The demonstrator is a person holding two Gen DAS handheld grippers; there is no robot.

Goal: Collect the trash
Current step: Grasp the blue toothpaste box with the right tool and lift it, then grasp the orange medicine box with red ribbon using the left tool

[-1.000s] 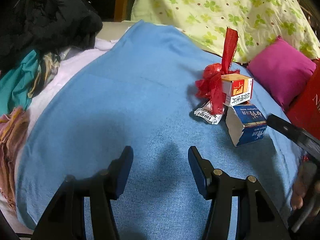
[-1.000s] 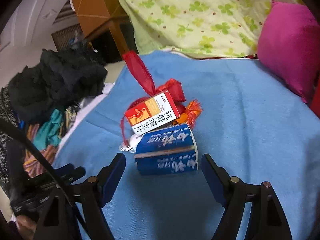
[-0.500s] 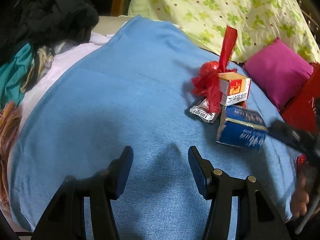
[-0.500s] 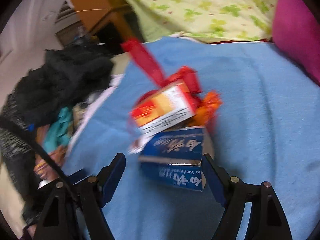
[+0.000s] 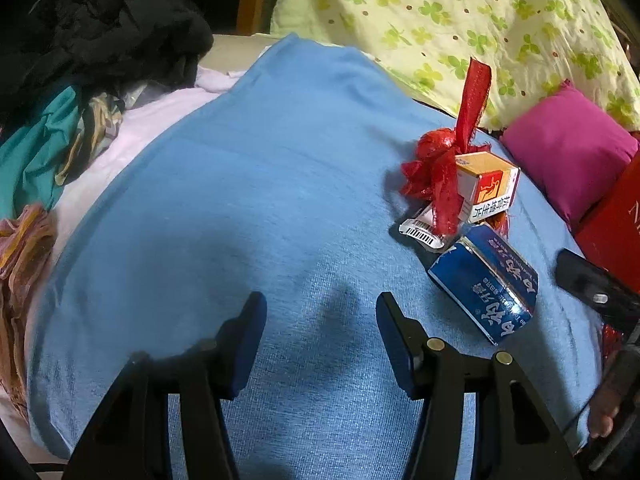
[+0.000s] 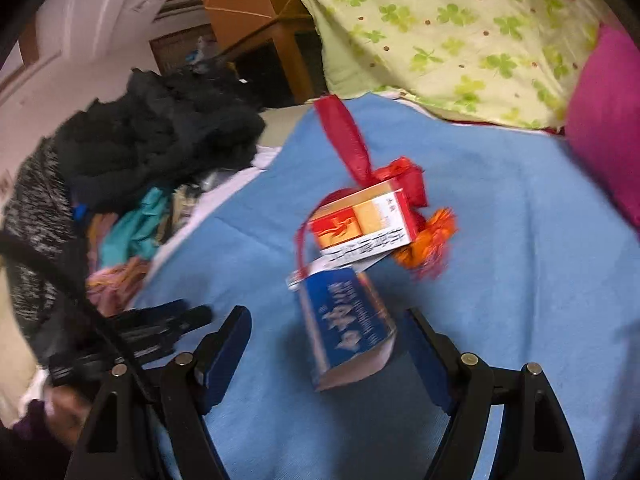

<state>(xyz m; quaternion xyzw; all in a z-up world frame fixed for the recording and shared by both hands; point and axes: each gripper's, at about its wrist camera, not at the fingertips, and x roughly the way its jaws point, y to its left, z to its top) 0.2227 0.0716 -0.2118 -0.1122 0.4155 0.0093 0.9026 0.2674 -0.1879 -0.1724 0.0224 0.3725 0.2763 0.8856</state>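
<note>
Covering the bed: blue blanket [image 5: 248,208], clover quilt [image 5: 460,12] at back, clothes pile [image 6: 160,148] on left. Blue box [image 6: 344,324] lies w/ orange box [image 6: 360,224] + red ribbon [image 5: 440,168]. Left gripper [image 5: 320,336] jaws apart over bare blanket; right gripper [image 6: 328,344] apart, straddling blue box.

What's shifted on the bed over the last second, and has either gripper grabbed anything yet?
The blue toothpaste box has turned, its long side now running away between the open right gripper fingers, which have closed in around it without gripping. The left gripper stays open over bare blue blanket. The orange-and-white box and red ribbon stay put.
</note>
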